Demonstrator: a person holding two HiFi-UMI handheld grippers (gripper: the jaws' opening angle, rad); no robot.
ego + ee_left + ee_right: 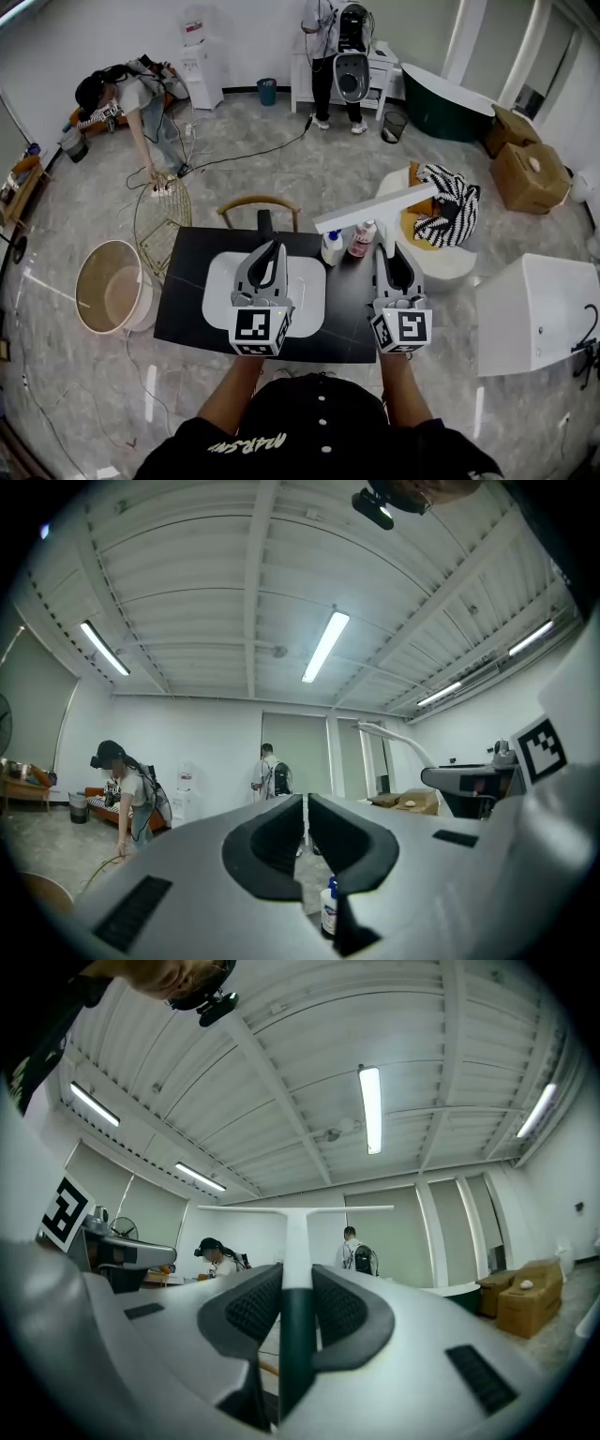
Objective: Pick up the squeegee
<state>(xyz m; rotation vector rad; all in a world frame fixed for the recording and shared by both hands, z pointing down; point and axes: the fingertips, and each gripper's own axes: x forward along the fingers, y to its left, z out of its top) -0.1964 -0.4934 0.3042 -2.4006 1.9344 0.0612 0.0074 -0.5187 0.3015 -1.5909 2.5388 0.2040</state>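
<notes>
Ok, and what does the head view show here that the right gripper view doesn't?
Head view only: the black table, with a white tray and two bottles on it.
Right gripper view only: the ceiling lights, and the dark green grip of the squeegee clamped between the jaws of the right tool.
Both: the squeegee's white blade, two people in the background, and cardboard boxes.
</notes>
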